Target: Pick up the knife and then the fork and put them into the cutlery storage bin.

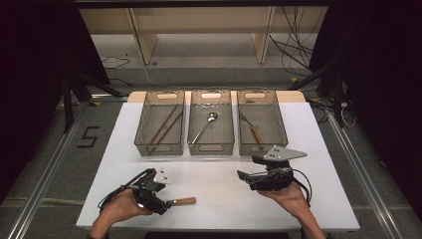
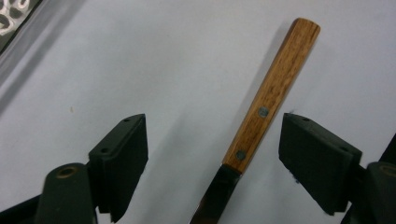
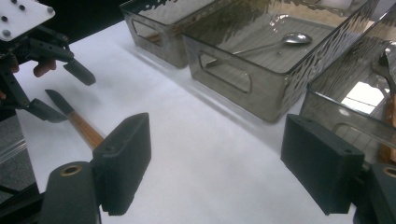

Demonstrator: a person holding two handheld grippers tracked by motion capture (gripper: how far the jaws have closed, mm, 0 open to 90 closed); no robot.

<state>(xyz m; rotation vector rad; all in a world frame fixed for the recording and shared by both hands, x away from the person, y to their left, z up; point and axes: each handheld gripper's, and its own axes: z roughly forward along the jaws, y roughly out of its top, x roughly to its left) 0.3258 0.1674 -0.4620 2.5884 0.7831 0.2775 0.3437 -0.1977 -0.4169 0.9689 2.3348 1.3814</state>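
Two forearms come in at the bottom of the high view. The left gripper [image 1: 166, 201] hangs over a knife [image 1: 183, 201] with a wooden handle, which lies flat on the white table [image 1: 219, 219] near the front edge. The right gripper [image 1: 246, 174] hovers empty, apart from the knife, in front of three smoky plastic bins [image 1: 211, 147]. The bins hold chopsticks [image 1: 164, 125], a spoon [image 1: 205, 126] and another knife [image 1: 252, 129]. Beyond the table I see grey floor, black cables and pale shelves.

In the left gripper view the jaws stand wide open on both sides of the wooden handle [image 2: 271, 95], not touching it. The handle lies slanted and closer to one pad. I think that if the jaws close like this, one pad meets it first and pushes it sideways, or they pinch near the smooth blade [image 2: 212, 198] and it slips.

In the right gripper view the jaws are also open with nothing between them. The bin wall [image 3: 233, 79] is close ahead, so a careless move could bump it. The table surface is plain and matte.
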